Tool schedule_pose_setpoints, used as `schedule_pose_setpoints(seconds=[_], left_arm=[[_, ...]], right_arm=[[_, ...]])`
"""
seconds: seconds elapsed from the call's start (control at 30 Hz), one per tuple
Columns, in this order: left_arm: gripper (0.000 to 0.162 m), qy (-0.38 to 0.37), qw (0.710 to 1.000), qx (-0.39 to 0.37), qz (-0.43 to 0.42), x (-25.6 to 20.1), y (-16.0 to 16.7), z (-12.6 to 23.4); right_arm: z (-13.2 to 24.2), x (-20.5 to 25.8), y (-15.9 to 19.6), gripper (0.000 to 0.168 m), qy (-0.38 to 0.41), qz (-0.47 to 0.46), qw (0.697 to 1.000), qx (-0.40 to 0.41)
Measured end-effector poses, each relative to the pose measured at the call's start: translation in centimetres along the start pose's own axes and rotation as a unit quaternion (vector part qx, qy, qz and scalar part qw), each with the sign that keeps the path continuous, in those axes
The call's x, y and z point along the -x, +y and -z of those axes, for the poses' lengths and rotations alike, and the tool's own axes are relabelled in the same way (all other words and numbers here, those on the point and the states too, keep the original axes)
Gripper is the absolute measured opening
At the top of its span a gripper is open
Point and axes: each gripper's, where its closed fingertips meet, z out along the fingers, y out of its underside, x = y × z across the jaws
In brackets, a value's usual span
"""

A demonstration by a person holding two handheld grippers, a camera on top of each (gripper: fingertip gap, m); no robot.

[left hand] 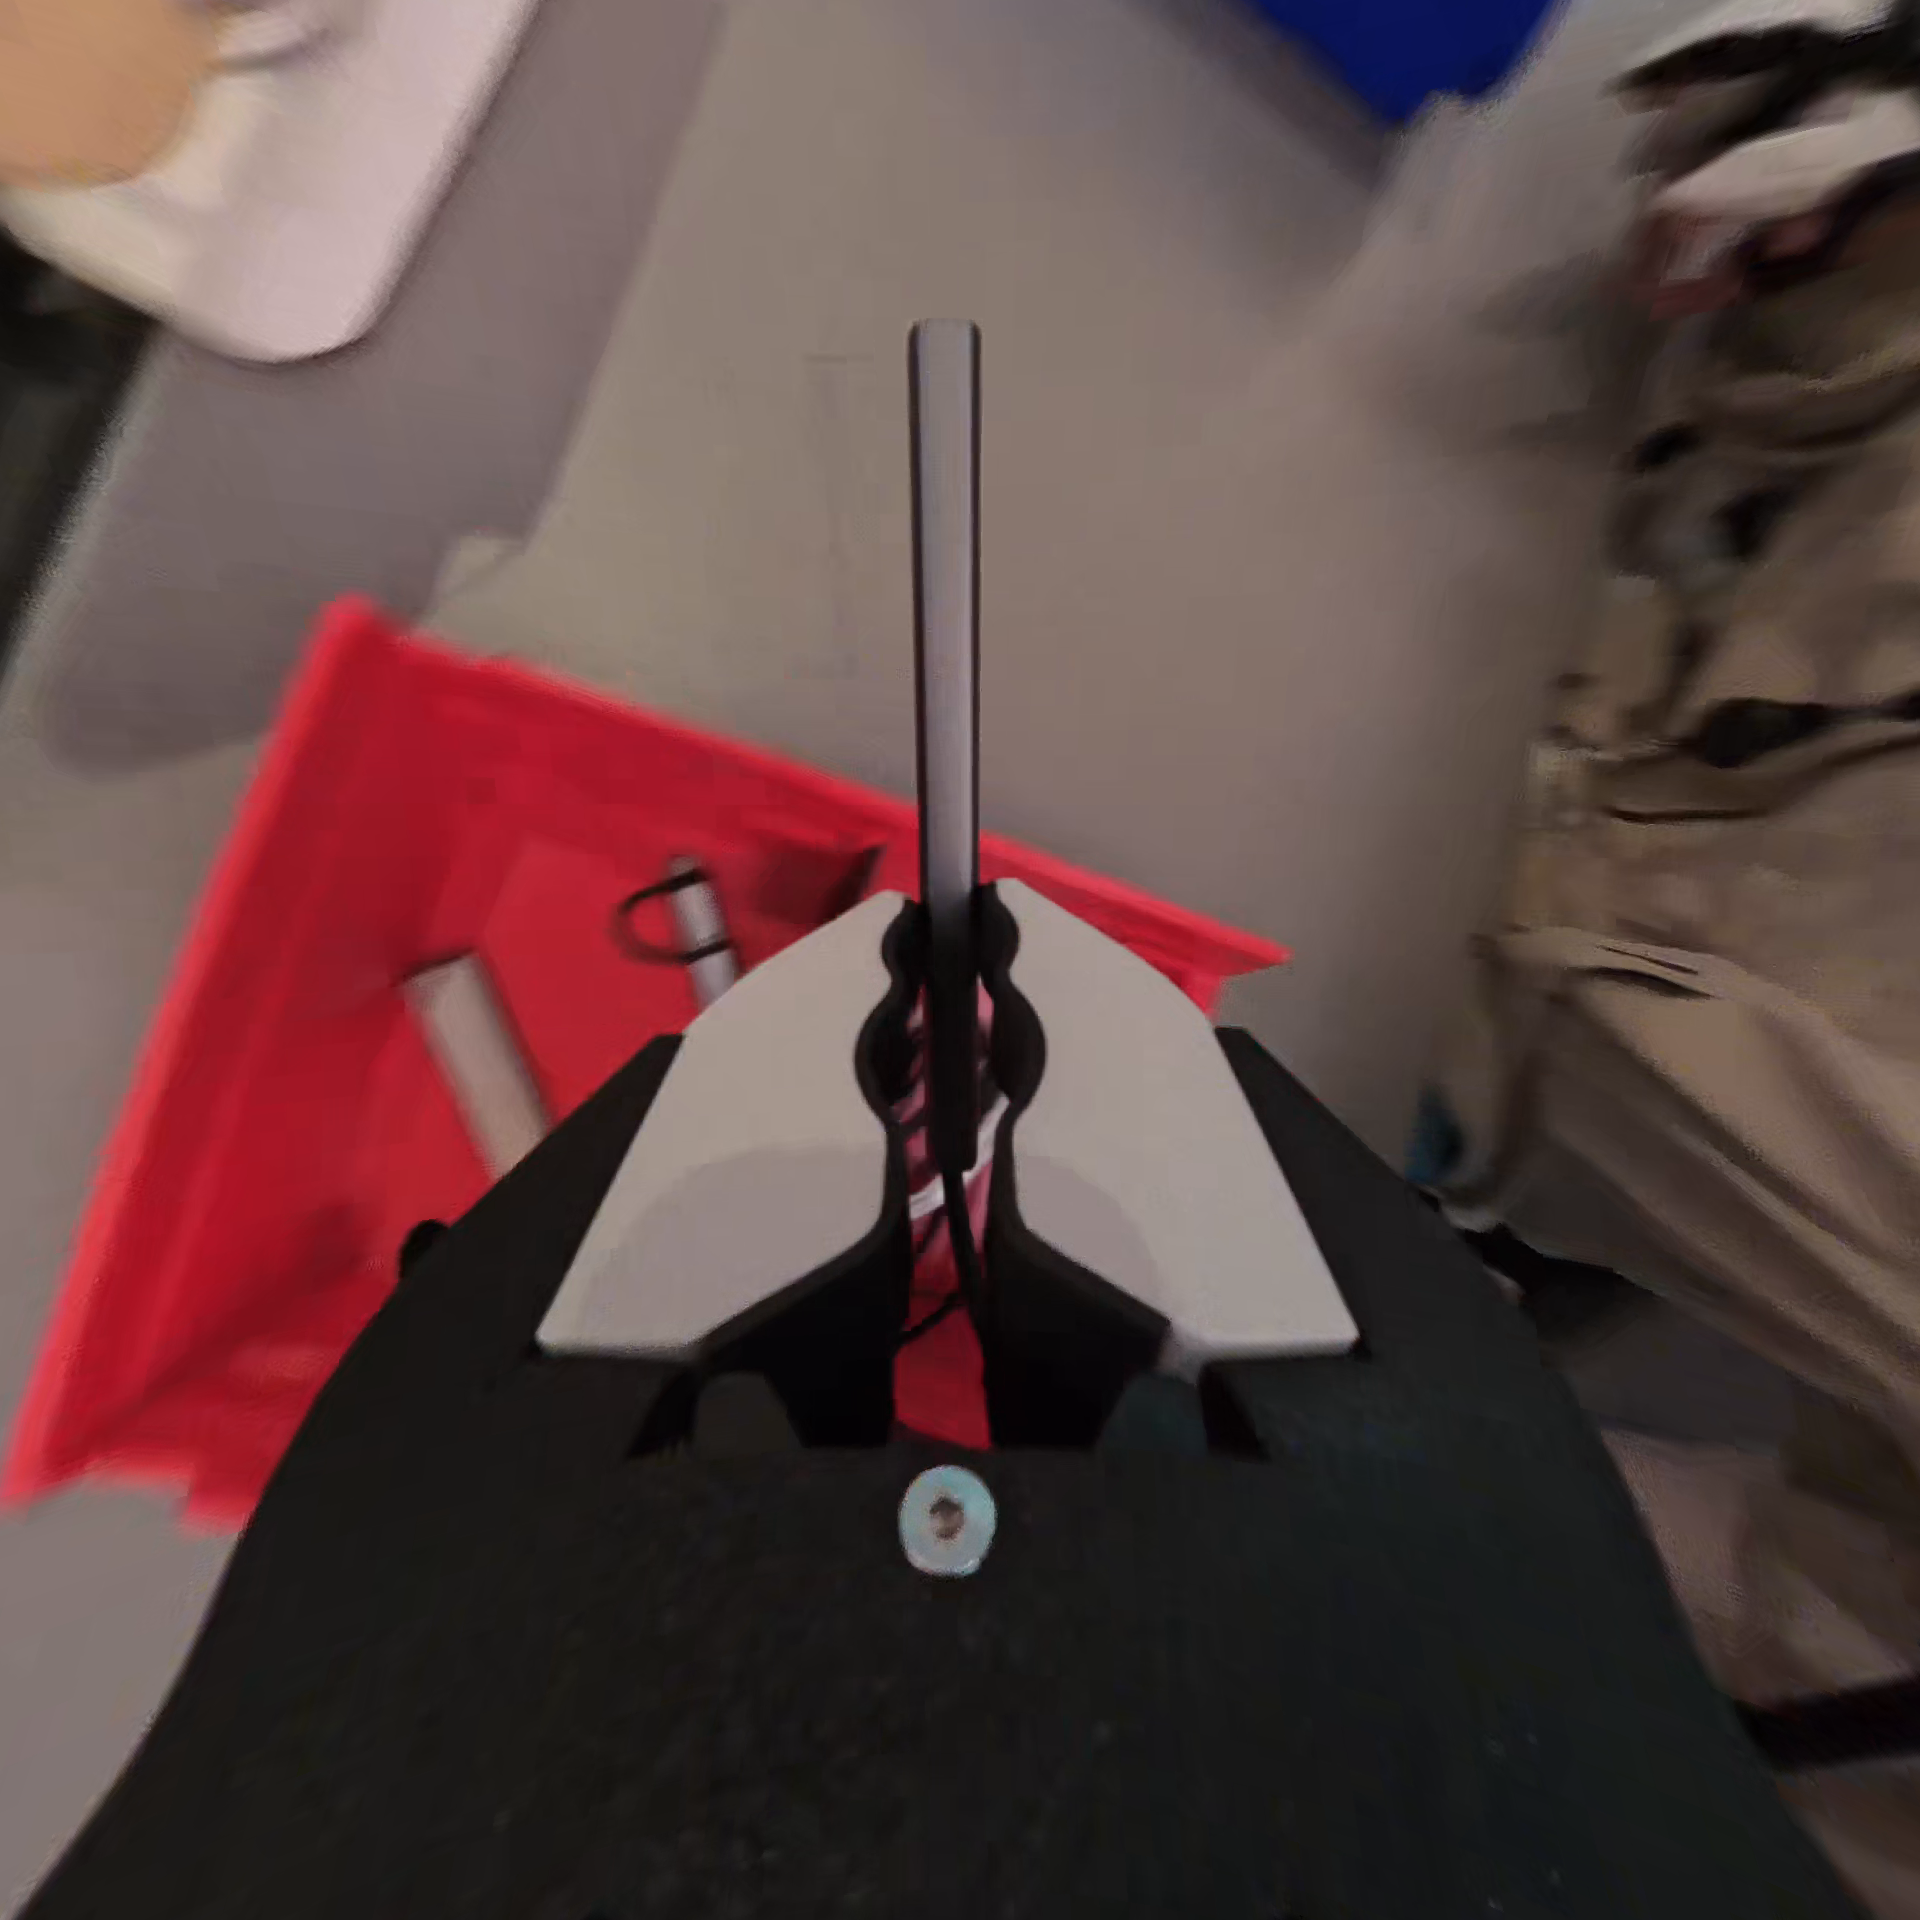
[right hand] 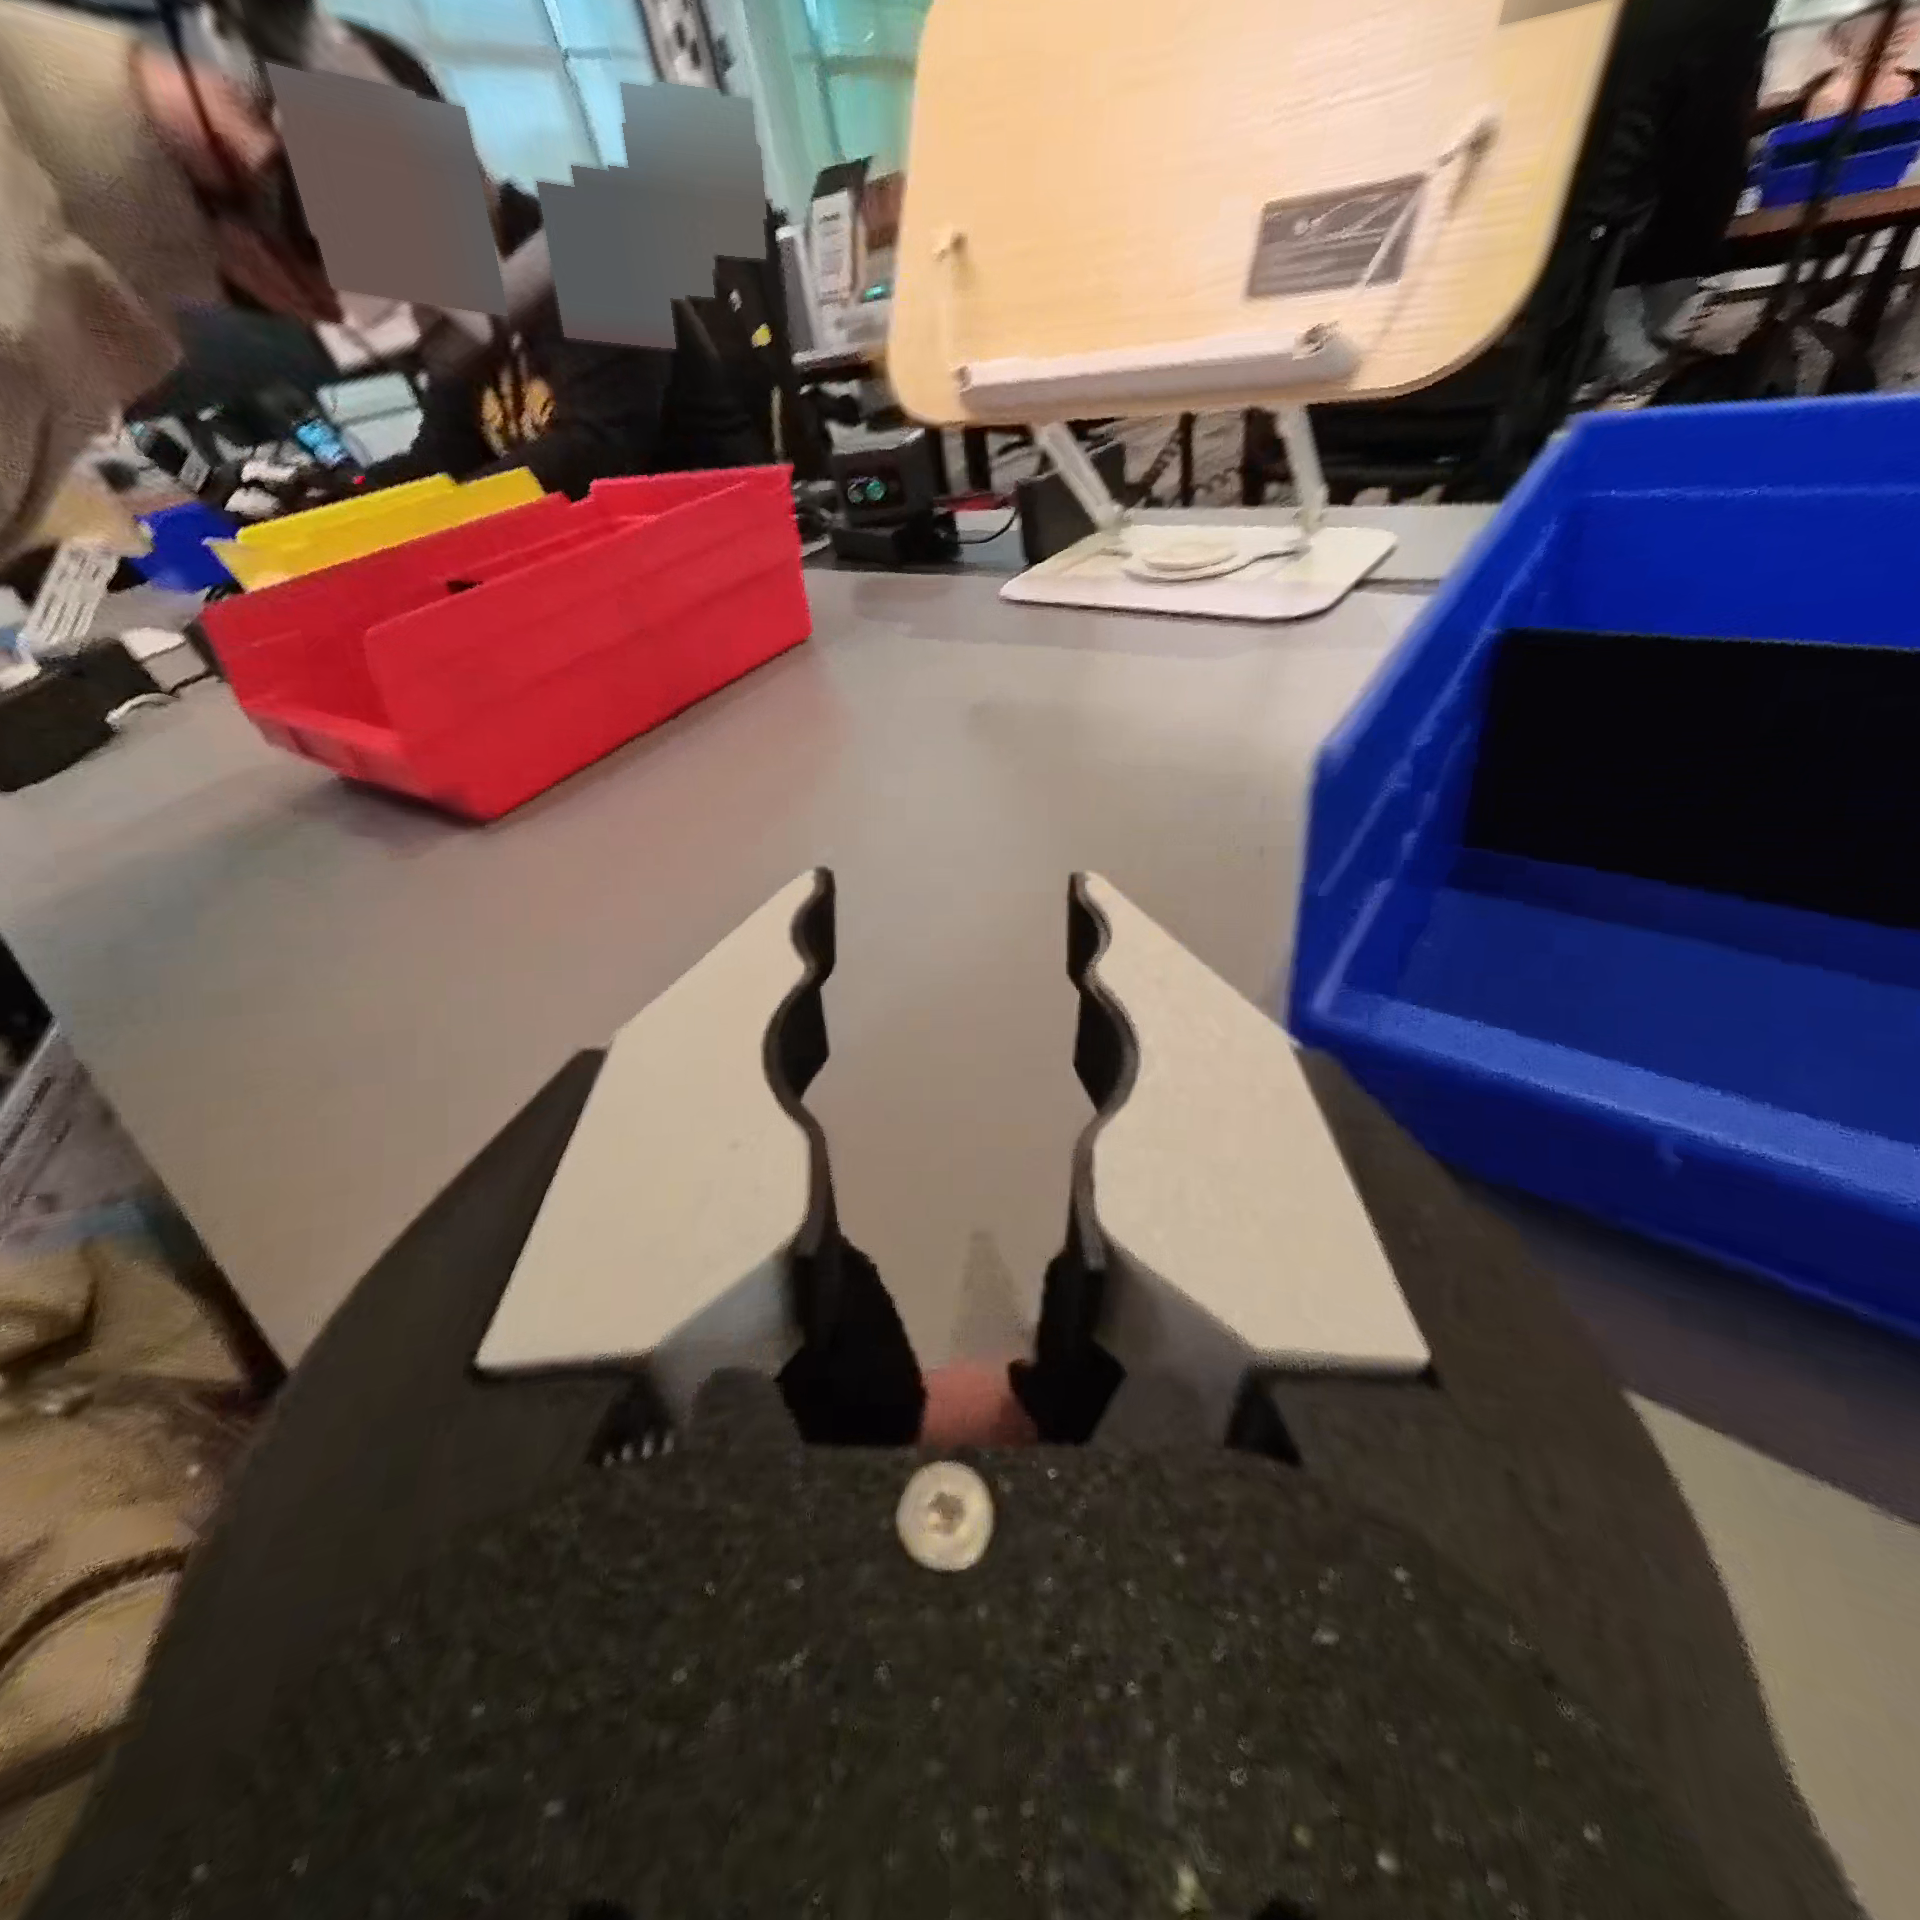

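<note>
Although motion blur smears most of the left wrist view, the left gripper (left hand: 948, 914) itself is sharp: its jaws are pressed together on a thin, flat, dark grey metal bar (left hand: 943, 582), seen edge-on and jutting straight forward past the fingertips. Judging by its straight line and hard edges, the bar is stiff and probably light; its smooth faces look slippery, and the grip sits at one end, so the long free length could lever it loose. A hold nearer its middle would seem steadier. A thin black cord or wire runs down between the pads behind it. Below and to the left lies a red bin (left hand: 343, 935) on the grey table (left hand: 790, 416), holding what appear to be grey metal rods (left hand: 478, 1060), one with a black loop around it. A person's tan sleeve (left hand: 1714, 831) fills the right side.

In the right wrist view, the right gripper (right hand: 951, 914) is held apart with nothing between its fingers, low over the same grey table. A blue bin (right hand: 1621, 1081) stands just beside it on the right, with a dark panel inside. Farther off to the left sits the red bin (right hand: 582, 665), with a yellow bin (right hand: 395, 525) behind it. A pale wooden board on a white stand (right hand: 1195, 208) carries a small dark label whose writing is too small to make out. No brand is legible anywhere.
</note>
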Motion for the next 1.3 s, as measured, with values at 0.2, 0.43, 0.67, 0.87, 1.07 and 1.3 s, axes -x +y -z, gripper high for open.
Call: schedule_pose_setpoints(seconds=[0.2,0.43,0.67,0.87,1.07,1.3], left_arm=[[0.01,0.17,0.974,0.087,-0.124,-10.8,-2.4,-8.4],[0.01,0.187,0.923,0.204,-0.269,-17.9,-2.9,-18.4],[0.012,0.156,0.935,0.182,-0.262,-19.7,-3.5,-19.8],[0.016,-0.011,0.991,-0.115,-0.063,-10.3,-10.1,-11.6],[0.023,-0.266,0.918,-0.294,0.012,-10.0,-3.5,-3.7],[0.015,-0.174,0.916,-0.319,0.168,-22.7,7.4,-15.3]], right_arm=[[-2.6,5.9,-0.4,0.045,-0.117,-0.024,0.993,-0.001],[-6.5,11.3,-0.8,0.047,-0.27,-0.083,0.959,0.034],[-5.6,11.4,1.0,0.008,-0.286,-0.088,0.951,0.079],[-5.5,8.9,1.6,0.008,-0.231,-0.144,0.958,0.094],[-6.9,7.0,3.5,0.008,-0.148,-0.179,0.962,0.144],[-13.8,3.8,3.8,0.008,-0.048,-0.291,0.936,0.193]])
